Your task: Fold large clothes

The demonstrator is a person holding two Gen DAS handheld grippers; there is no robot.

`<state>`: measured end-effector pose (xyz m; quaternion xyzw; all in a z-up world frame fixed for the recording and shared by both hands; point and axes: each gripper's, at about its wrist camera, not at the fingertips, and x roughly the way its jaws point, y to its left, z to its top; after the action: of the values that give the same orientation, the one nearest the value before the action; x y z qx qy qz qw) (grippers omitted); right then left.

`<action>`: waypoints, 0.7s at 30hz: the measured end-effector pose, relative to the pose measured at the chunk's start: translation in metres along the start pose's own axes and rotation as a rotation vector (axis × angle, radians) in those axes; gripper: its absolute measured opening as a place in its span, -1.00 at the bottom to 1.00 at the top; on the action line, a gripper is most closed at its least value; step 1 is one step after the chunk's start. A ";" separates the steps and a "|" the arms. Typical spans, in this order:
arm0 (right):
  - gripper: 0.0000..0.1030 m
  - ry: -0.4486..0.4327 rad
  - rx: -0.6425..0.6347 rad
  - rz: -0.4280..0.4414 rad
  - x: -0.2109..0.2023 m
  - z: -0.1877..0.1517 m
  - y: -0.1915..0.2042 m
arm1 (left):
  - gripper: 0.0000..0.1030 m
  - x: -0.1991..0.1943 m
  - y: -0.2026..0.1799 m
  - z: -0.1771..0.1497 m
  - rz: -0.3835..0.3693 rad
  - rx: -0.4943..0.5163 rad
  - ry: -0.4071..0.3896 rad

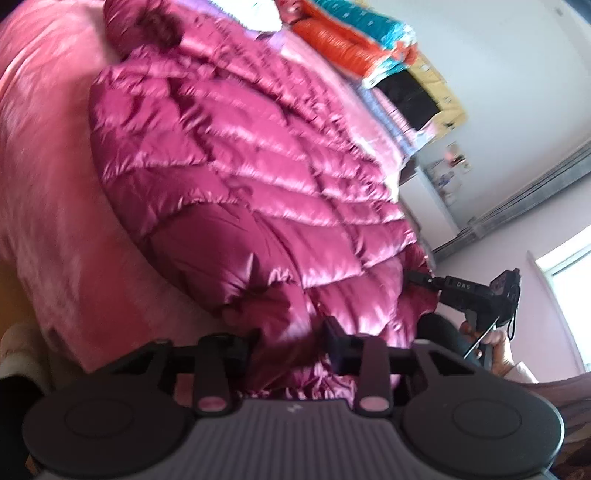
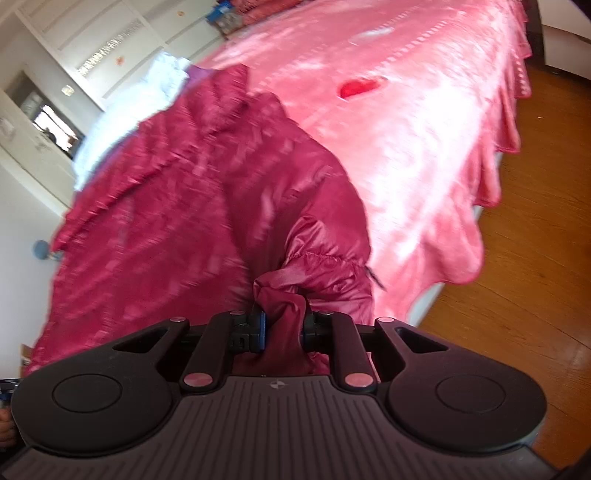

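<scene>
A: Where is the coat lying?
B: The magenta puffer coat point(image 1: 251, 177) is spread over the pink bedspread point(image 1: 48, 184); in the left wrist view it runs from the hem at about 5 o'clock up to a dark fur-trimmed hood point(image 1: 159, 27) near 11 o'clock; the picture is blurred, so the quilted seams are only roughly legible

A: And the right gripper?
B: The right gripper point(image 2: 282, 325) has its jaws clenched on a bunched fold of the coat's fabric; the cloth fills the gap between the two pads and a twisted knot of it bulges just above them; from the left wrist view the same tool point(image 1: 424, 280) shows at 4 o'clock, its tip at the coat's edge, with a hand point(image 1: 495, 343) on its handle

A: The left one?
B: The left gripper point(image 1: 290, 343) sits at the hem at 6 o'clock; shiny fabric lies between its jaws, which stand partly apart; blur hides whether the pads actually press on the cloth, so I cannot tell if it has a hold

A: Anything else around?
B: A stack of folded clothes point(image 1: 369, 40), orange and teal on top, lies at 1 o'clock beyond the coat; in the right wrist view the bedspread's frilled edge hangs toward a wooden floor point(image 2: 535, 258) at 3 o'clock, and a white garment point(image 2: 122, 110) lies at 10 o'clock beside the coat
</scene>
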<state>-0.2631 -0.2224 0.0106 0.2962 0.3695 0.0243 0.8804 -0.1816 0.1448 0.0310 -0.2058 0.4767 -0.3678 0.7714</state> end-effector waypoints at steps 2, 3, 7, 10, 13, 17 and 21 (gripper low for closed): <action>-0.64 -0.019 -0.013 0.037 -0.002 0.005 0.012 | -0.49 -0.001 -0.002 0.003 -0.029 -0.003 -0.025; -0.64 -0.030 -0.019 0.056 -0.003 0.008 0.018 | -0.50 -0.002 -0.002 0.005 -0.042 -0.011 -0.036; -0.65 -0.082 -0.001 0.130 -0.006 0.020 0.035 | -0.55 -0.004 -0.004 0.014 -0.083 -0.042 -0.083; -0.65 -0.128 0.059 0.177 -0.007 0.032 0.040 | -0.55 -0.006 -0.005 0.024 -0.122 -0.069 -0.125; -0.65 -0.185 0.127 0.237 -0.008 0.046 0.043 | -0.55 -0.011 -0.002 0.036 -0.172 -0.120 -0.178; -0.65 -0.249 0.235 0.298 -0.004 0.066 0.042 | -0.58 -0.015 0.006 0.058 -0.212 -0.192 -0.253; -0.65 -0.303 0.323 0.339 0.006 0.087 0.040 | -0.58 -0.018 0.015 0.084 -0.228 -0.252 -0.344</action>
<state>-0.1938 -0.2312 0.0765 0.4905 0.1780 0.0677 0.8504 -0.1065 0.1650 0.0700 -0.4127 0.3541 -0.3498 0.7628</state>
